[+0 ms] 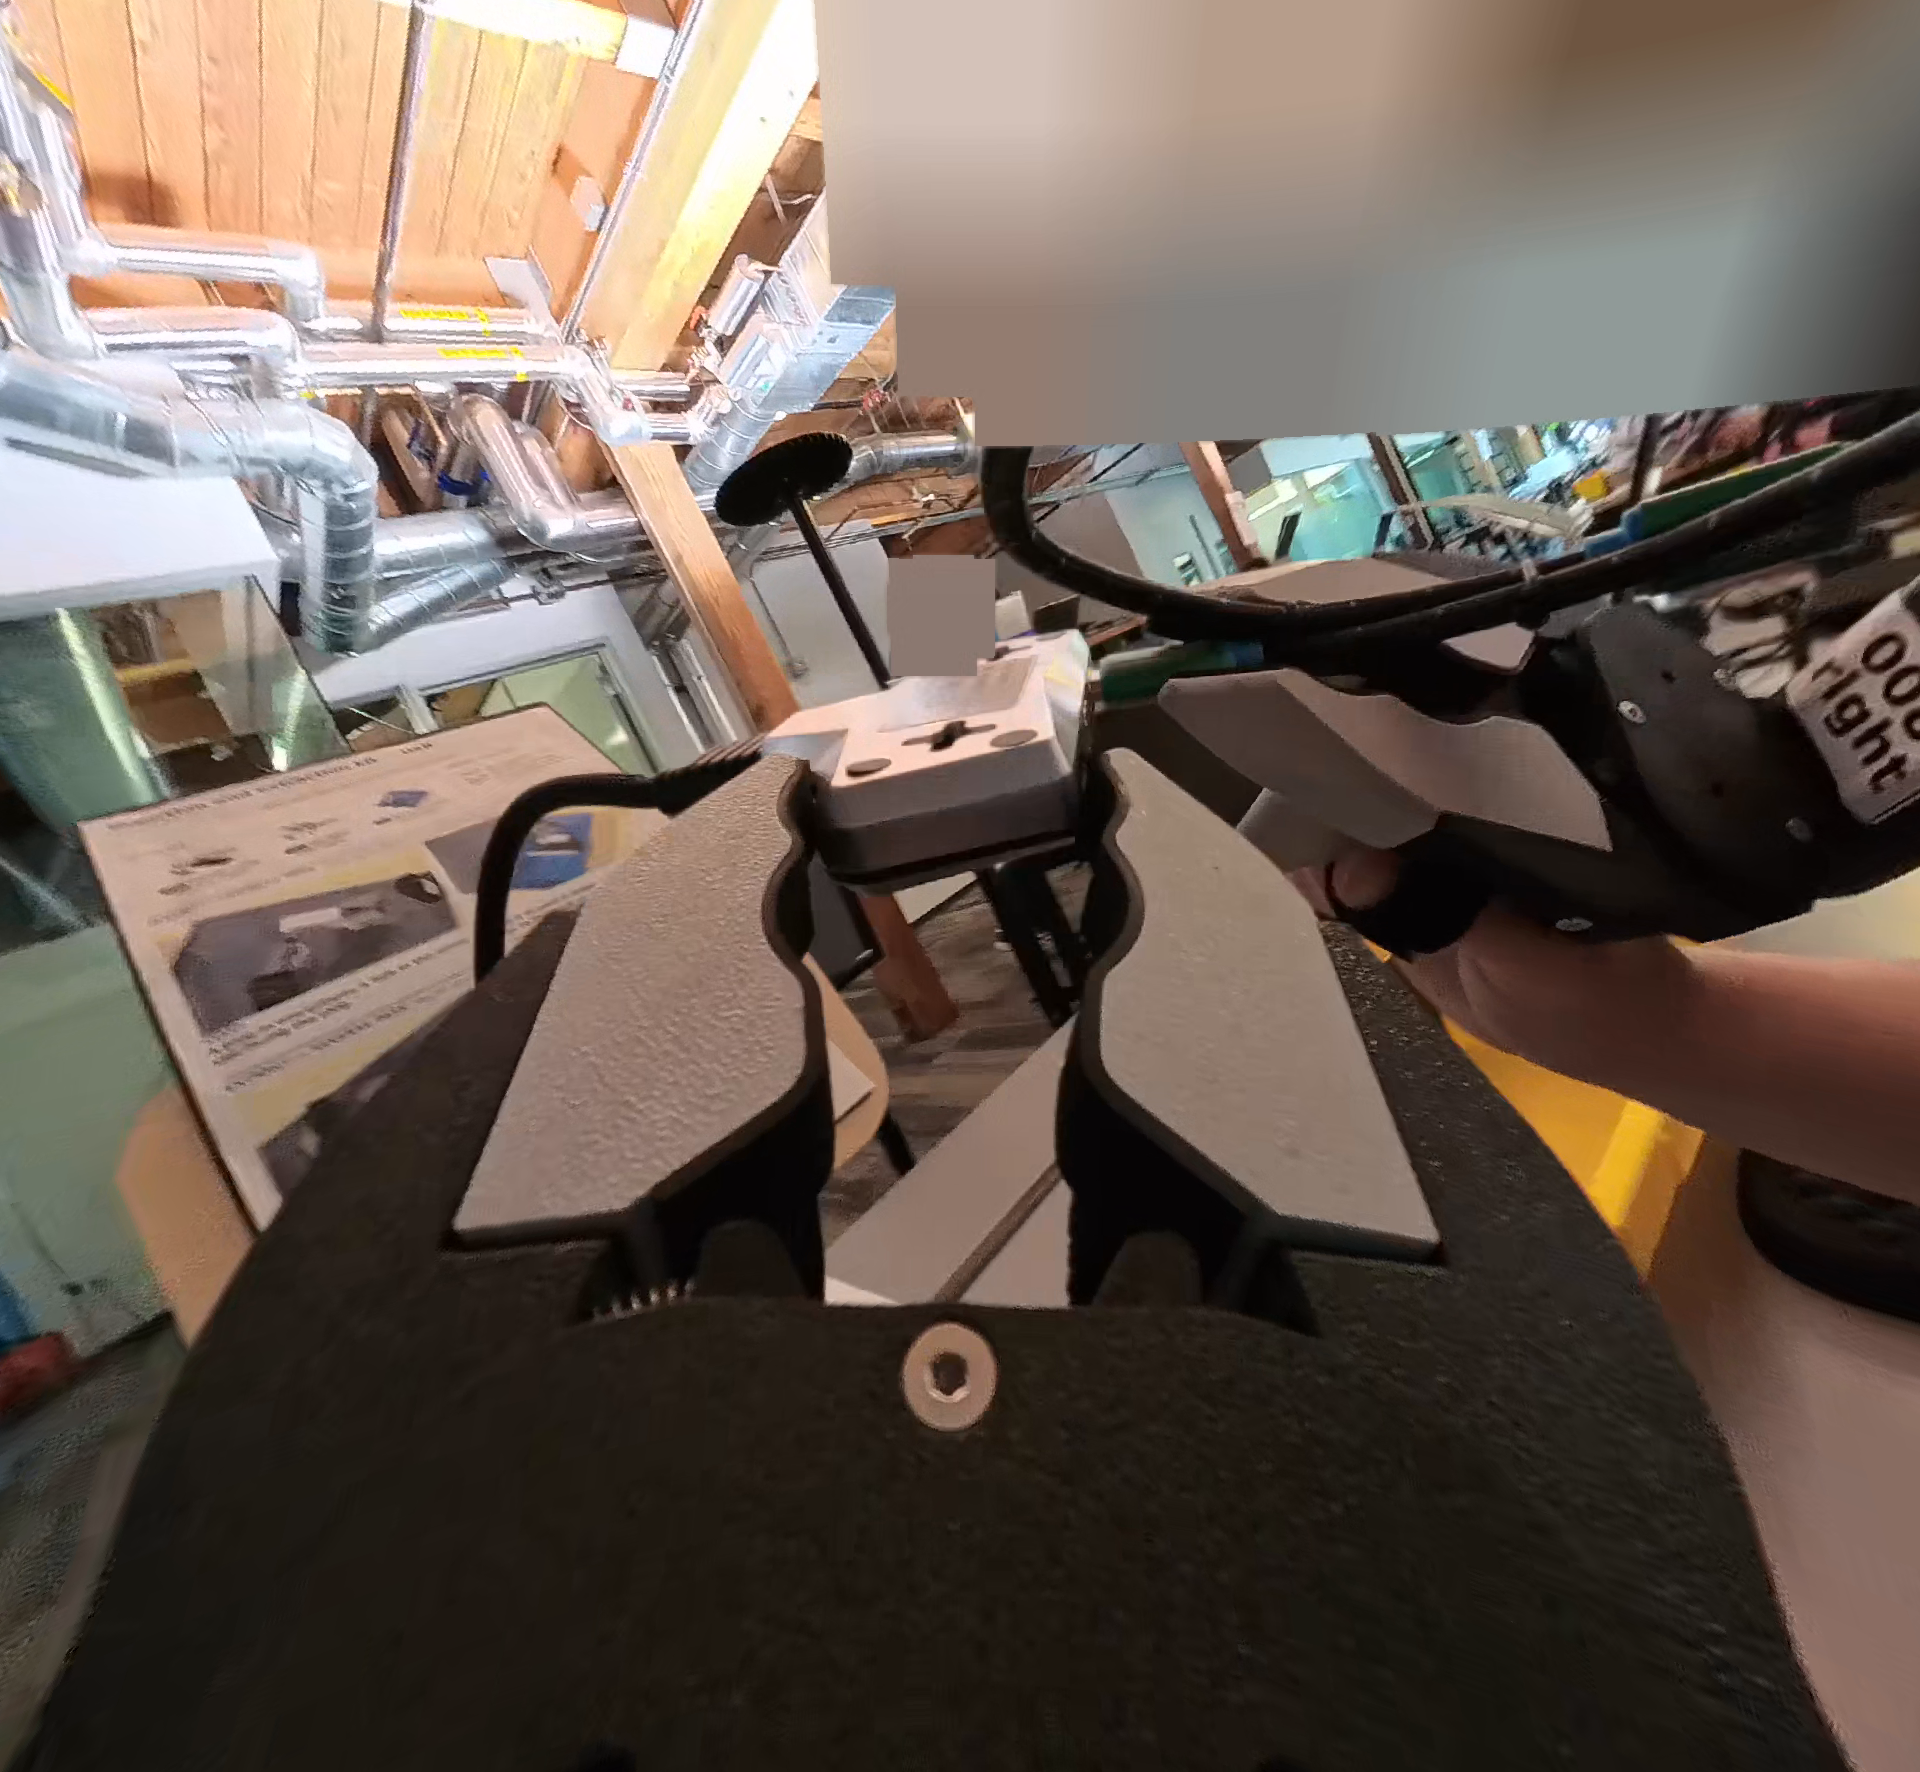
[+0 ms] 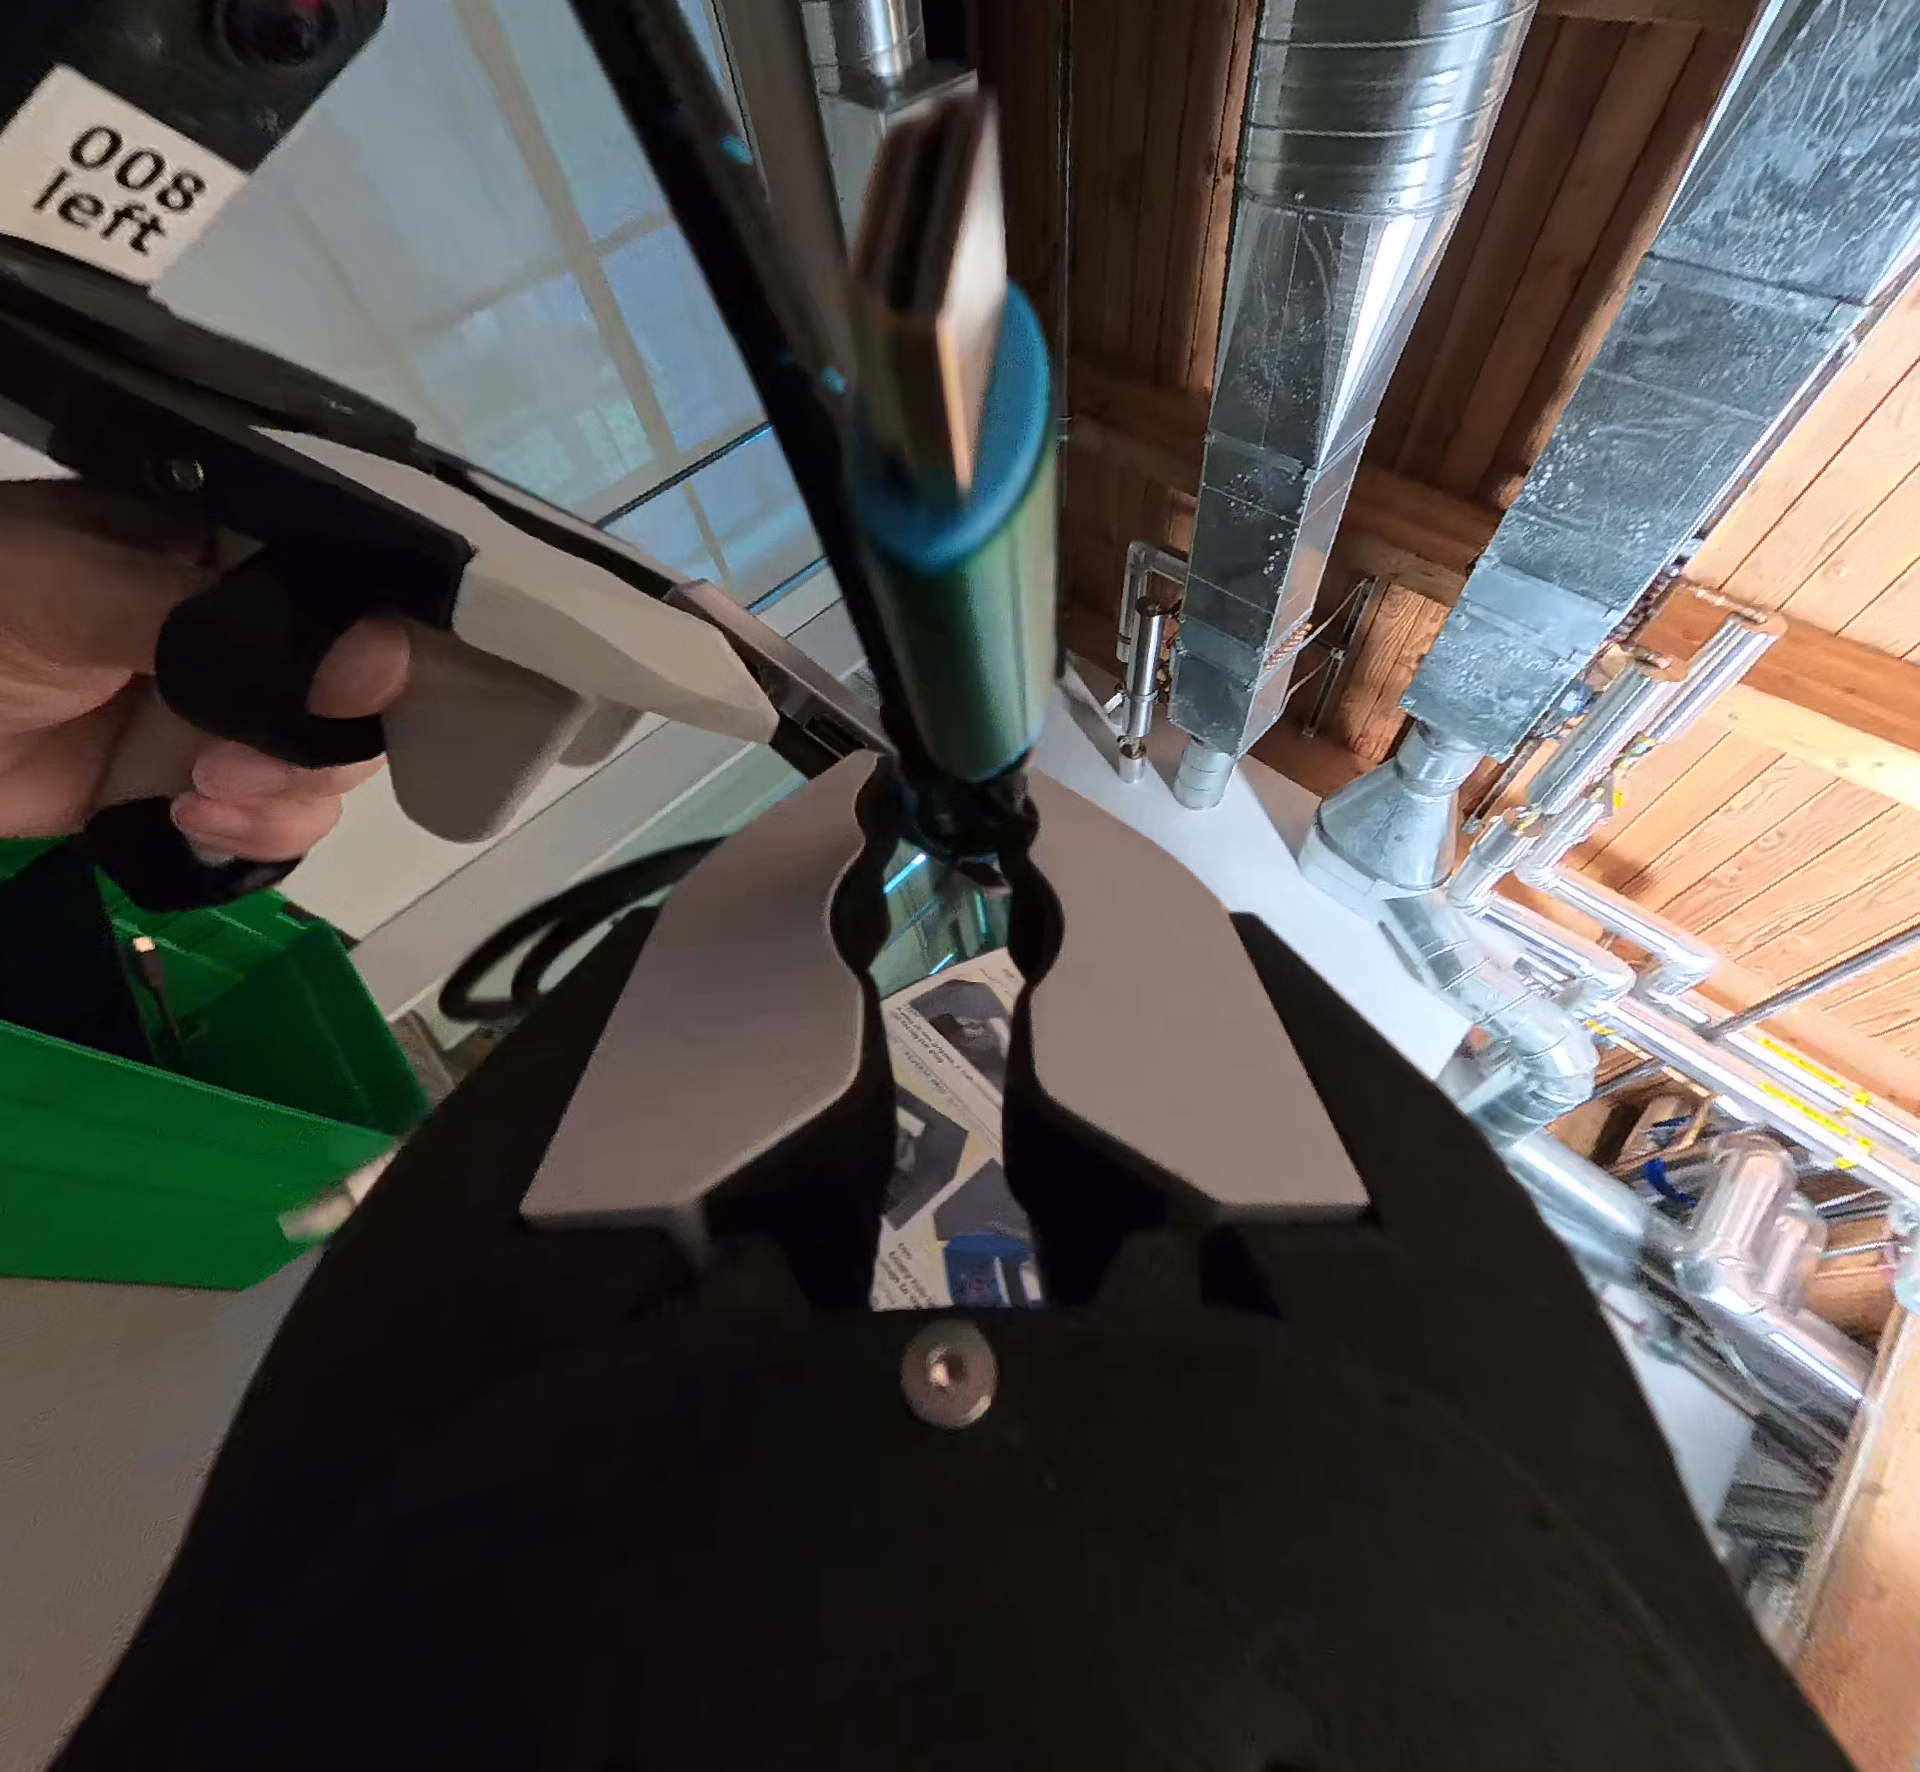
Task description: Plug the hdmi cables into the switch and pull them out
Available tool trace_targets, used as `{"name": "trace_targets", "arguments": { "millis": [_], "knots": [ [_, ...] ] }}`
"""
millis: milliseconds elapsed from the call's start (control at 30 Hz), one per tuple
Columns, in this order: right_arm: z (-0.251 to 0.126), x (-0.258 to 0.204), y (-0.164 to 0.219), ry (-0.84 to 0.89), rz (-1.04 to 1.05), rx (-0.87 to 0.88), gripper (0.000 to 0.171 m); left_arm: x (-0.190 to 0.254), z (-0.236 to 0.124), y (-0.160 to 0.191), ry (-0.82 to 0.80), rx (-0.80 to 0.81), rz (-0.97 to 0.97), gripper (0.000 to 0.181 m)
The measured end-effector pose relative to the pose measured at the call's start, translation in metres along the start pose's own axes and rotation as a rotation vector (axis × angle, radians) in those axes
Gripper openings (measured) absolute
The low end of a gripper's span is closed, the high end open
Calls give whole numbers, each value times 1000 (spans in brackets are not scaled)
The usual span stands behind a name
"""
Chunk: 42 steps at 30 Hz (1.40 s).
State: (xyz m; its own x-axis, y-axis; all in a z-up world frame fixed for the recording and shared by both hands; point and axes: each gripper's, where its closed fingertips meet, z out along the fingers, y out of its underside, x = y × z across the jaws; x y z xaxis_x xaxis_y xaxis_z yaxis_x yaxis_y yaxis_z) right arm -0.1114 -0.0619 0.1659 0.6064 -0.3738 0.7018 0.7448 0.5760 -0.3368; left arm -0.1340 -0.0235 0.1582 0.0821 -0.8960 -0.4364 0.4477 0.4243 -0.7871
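Left gripper [image 1: 951, 803]: its fingers were closed onto the switch [image 1: 940, 772], a small pale box clamped between the tips and held up in the air.
Cable at the switch: a black cable [image 1: 540, 839] curved away just outside the left finger; whether it was seated in a port could not be told.
Right gripper [image 2: 948, 823]: its fingers were nearly together, pinching the second HDMI cable [image 2: 961, 662] at the strain relief, right at the tips.
Plug: the green-blue shell and bare metal connector [image 2: 935, 288] stood out beyond the fingertips, free of any port.
Spacing: in the left wrist view, the right gripper [image 1: 1226, 720] sat just beyond the right finger, near the switch but apart from it.
Progress: this plug appeared unplugged; it was either about to go in or freshly pulled out, and which could not be judged.
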Motion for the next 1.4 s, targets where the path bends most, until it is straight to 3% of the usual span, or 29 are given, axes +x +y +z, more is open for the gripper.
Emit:
{"name": "trace_targets", "arguments": {
  "millis": [167,433,733,967,1067,1167,1267,1333,1400],
  "knots": [
    [4,-1,13,-24,76,-72,17,-7,2,11,-41,-32,-34,49],
    [15,-11,51,11,448,-255,21,-26,0,26,-178,-112,126,49],
    [17,-16,55,-59,648,-310,17,-37,-4,24,-219,-105,142,49],
    [13,-6,56,-34,739,-273,18,-30,-3,25,-163,-98,59,45],
    [12,9,58,-28,783,-268,17,-23,-4,27,-136,-74,35,22],
    [11,9,65,-72,787,-301,14,-24,-1,28,-157,-58,-99,21],
    [11,5,66,-118,815,-307,9,-34,2,48,-220,-141,-151,31],
    [11,3,69,-130,805,-326,4,-36,3,60,-200,-165,-263,35],
    [11,-6,72,-189,799,-360,0,-28,7,62,-107,-146,-384,26]
  ]
}}
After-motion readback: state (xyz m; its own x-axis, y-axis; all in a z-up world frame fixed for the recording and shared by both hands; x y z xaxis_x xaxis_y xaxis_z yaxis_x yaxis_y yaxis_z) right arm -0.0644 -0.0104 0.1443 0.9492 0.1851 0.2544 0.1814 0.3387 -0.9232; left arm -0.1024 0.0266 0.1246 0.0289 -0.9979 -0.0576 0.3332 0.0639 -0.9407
